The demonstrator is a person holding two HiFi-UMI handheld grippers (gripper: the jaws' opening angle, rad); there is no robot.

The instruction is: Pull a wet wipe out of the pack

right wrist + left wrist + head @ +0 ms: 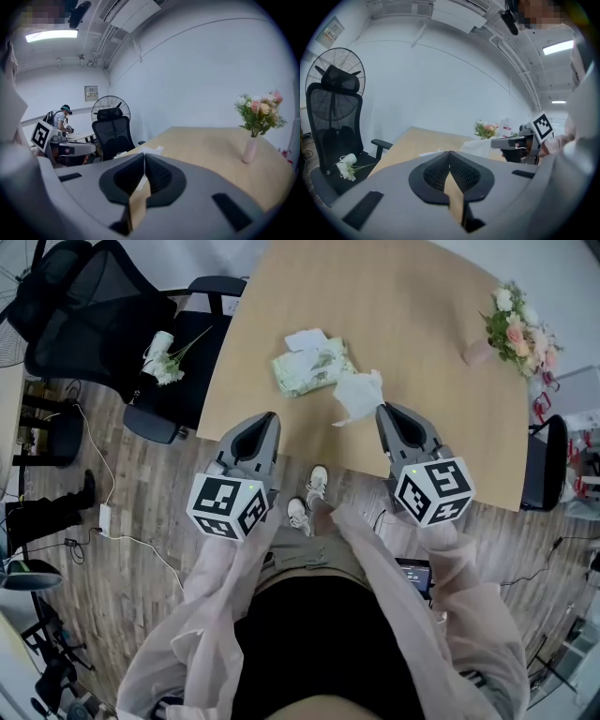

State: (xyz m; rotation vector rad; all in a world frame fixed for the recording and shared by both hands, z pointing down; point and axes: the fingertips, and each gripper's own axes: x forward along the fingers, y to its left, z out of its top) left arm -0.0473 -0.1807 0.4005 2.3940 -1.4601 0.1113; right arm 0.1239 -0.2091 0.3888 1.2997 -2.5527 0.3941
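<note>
One wet wipe (359, 393) pinched in right gripper (382, 410), just right of pack (309, 369) on table (422, 296). Left gripper (270, 417) pressed together, empty. Pull looks nearly finished; next, lift wipe clear.

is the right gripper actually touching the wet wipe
Touching. In the head view the wet wipe meets the tip of the right gripper; the left gripper view shows it bunched right at that shut tip.

Free: table (394, 306) far middle was open | Blocked: pack (312, 368) + wipe (356, 395) sat nr front edge, vase (478, 353) far R, chair (192, 381) L
</note>
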